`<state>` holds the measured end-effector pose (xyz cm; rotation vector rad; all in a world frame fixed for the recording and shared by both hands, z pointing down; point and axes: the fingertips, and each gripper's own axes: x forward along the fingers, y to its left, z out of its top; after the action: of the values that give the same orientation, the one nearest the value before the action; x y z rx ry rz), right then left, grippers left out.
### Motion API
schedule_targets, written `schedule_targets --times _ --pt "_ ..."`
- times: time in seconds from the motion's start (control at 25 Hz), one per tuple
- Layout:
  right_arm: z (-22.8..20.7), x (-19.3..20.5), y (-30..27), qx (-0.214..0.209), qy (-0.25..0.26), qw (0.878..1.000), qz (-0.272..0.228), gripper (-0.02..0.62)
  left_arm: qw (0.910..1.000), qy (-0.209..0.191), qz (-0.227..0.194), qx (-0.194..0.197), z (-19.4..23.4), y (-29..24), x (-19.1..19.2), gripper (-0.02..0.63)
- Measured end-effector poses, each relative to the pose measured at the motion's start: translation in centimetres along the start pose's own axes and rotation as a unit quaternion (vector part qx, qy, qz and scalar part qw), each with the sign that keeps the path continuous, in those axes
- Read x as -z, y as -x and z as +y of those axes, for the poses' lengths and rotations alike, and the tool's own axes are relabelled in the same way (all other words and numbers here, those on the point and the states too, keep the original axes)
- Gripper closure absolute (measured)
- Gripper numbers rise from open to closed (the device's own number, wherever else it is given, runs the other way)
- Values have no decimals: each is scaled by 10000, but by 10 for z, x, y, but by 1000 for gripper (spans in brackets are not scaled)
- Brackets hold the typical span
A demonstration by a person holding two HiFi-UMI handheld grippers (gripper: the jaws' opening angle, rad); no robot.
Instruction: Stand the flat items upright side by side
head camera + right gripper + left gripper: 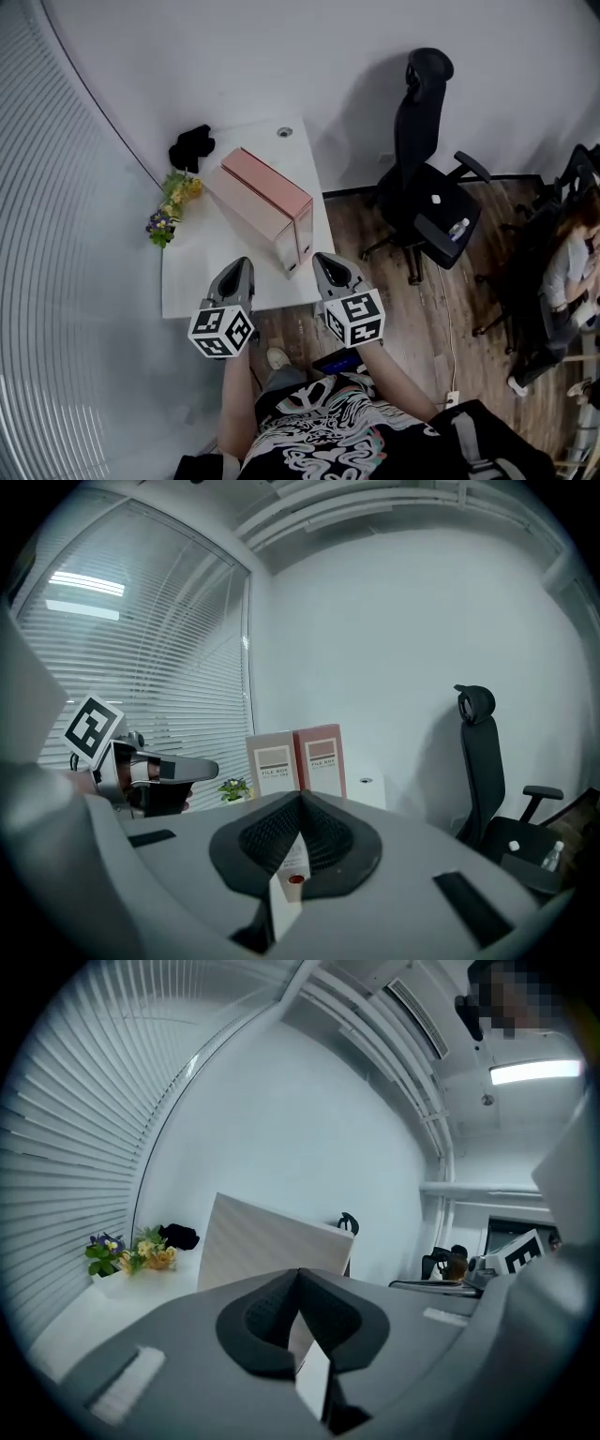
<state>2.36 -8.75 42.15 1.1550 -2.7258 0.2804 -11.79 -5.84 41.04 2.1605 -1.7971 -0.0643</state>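
pink upright file box (272,180): smooth matt card.
beige upright file box (247,208): matt card, its broad side faintly ribbed.
white rectangular table (199,272): smooth, slight sheen, possibly laminate.
brown plank floor (380,281): wood grain, low gloss.
black swivel office chair (436,211): matt plastic frame.
left gripper (241,264) and right gripper (322,259): matt grey plastic, dark textured pads (267,834).
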Motion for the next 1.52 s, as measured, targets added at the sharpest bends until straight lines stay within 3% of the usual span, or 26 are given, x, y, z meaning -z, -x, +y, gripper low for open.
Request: schedule_targets --times 0.36,1.52 --pt "-20 0 36 -91 139 9998 -96 595 9991 25 -221 -355 -34 16 9 606" --pt "-35 4 72 -89 2 9999 -122 595 9987 10 -163 -478 -63 26 21 606"
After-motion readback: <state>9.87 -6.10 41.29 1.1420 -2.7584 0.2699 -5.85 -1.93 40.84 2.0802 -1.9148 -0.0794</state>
